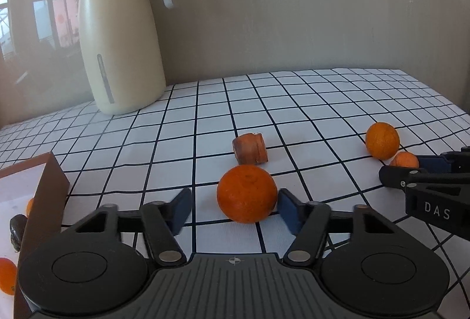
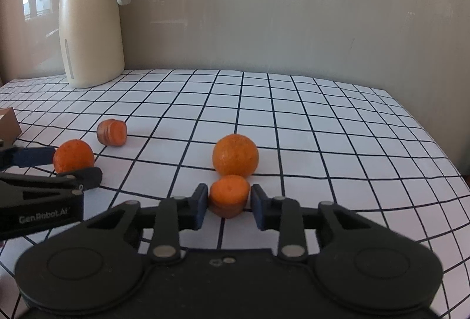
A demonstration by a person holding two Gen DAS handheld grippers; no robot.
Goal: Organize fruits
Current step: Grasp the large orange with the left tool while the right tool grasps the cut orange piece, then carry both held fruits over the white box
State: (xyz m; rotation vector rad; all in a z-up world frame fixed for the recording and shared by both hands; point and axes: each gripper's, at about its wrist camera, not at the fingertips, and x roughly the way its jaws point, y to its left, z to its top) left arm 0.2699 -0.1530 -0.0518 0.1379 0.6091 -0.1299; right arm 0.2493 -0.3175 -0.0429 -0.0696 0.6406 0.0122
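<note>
Two oranges (image 2: 235, 154), two carrot pieces (image 2: 112, 132) — both grippers' fingers (image 1: 180, 209) spread, unclenched.

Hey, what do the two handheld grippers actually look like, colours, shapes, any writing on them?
Both are matte black plastic. The left gripper and right gripper each have two round discs on a ribbed body, linkage bars with silver pivot pins, and dark blue finger pads. White lettering shows from the side: "GenRobot.AI" on the left one, "DAS" on the right one. No cables or sleeves visible.
</note>
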